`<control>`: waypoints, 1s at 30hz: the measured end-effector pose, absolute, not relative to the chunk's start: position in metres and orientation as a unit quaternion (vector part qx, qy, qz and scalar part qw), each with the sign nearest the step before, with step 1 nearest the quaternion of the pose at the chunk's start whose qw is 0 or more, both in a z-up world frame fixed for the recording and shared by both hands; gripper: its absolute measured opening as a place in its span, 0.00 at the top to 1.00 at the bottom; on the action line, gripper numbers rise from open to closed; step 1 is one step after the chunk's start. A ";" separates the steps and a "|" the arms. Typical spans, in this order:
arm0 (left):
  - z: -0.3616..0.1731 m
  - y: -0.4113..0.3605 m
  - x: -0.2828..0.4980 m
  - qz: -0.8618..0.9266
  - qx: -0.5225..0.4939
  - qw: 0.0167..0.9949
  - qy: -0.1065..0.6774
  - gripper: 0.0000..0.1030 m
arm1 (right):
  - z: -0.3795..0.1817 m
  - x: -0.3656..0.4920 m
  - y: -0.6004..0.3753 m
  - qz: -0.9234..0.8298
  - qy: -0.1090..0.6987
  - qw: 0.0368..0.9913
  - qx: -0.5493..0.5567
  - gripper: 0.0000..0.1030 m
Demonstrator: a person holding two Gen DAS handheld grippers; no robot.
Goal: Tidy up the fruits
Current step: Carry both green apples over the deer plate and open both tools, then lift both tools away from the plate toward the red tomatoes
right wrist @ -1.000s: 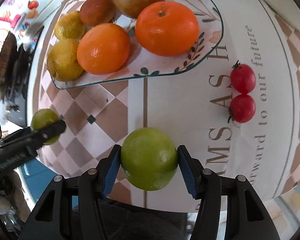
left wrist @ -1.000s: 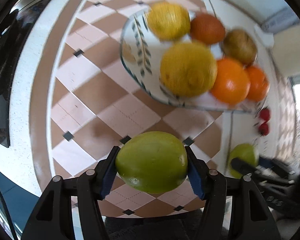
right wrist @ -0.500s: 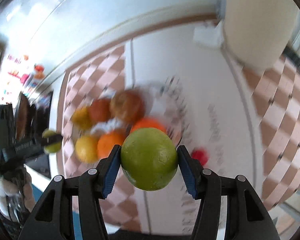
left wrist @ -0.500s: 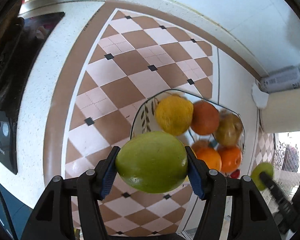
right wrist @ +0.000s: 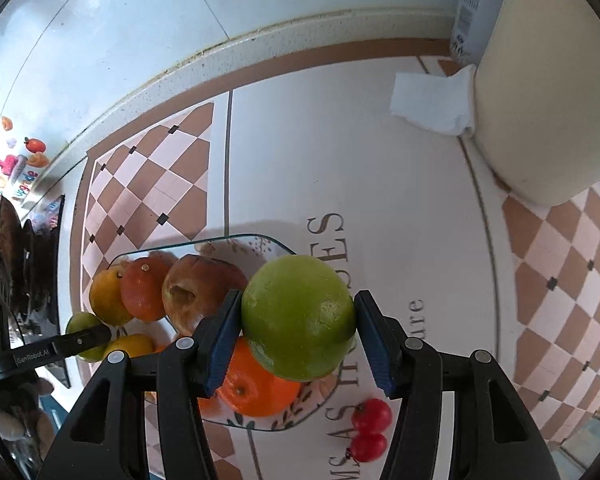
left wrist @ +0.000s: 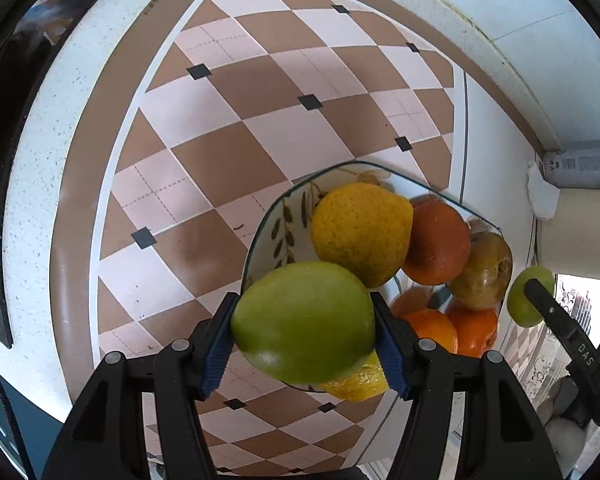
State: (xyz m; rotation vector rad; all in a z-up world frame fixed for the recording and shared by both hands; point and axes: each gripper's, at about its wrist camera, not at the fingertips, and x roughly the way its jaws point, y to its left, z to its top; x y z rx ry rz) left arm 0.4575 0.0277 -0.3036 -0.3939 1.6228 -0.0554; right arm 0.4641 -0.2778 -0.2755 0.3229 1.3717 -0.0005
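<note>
My left gripper (left wrist: pixel 304 338) is shut on a green fruit (left wrist: pixel 304 322), held above the near rim of the glass plate (left wrist: pixel 270 224). That plate carries yellow citrus (left wrist: pixel 362 232), oranges (left wrist: pixel 436 248) and a brownish pear (left wrist: pixel 482 272). My right gripper (right wrist: pixel 298 338) is shut on a second green fruit (right wrist: pixel 300 316), hanging over the plate's (right wrist: pixel 236 240) right side above an orange (right wrist: pixel 256 388). Each view shows the other gripper's green fruit at its edge (left wrist: pixel 530 300) (right wrist: pixel 82 330). Two small red tomatoes (right wrist: pixel 370 426) lie on the white mat right of the plate.
A cream cylindrical container (right wrist: pixel 540 92) with a folded white tissue (right wrist: pixel 432 104) beside it stands at the back right. A dark stove top (left wrist: pixel 4 128) borders the counter on the left. The checked mat (left wrist: pixel 236 120) spreads behind the plate up to the tiled wall (right wrist: pixel 140 20).
Both grippers have risen and drawn back from the plate with their green fruits still gripped; the plate now looks smaller and lower in both views, and the back wall has come into sight.
</note>
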 end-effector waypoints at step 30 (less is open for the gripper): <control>-0.234 -0.004 0.395 -0.016 -0.024 0.753 0.658 0.13 | -0.234 0.377 -0.238 -0.019 0.631 0.772 0.073 0.10</control>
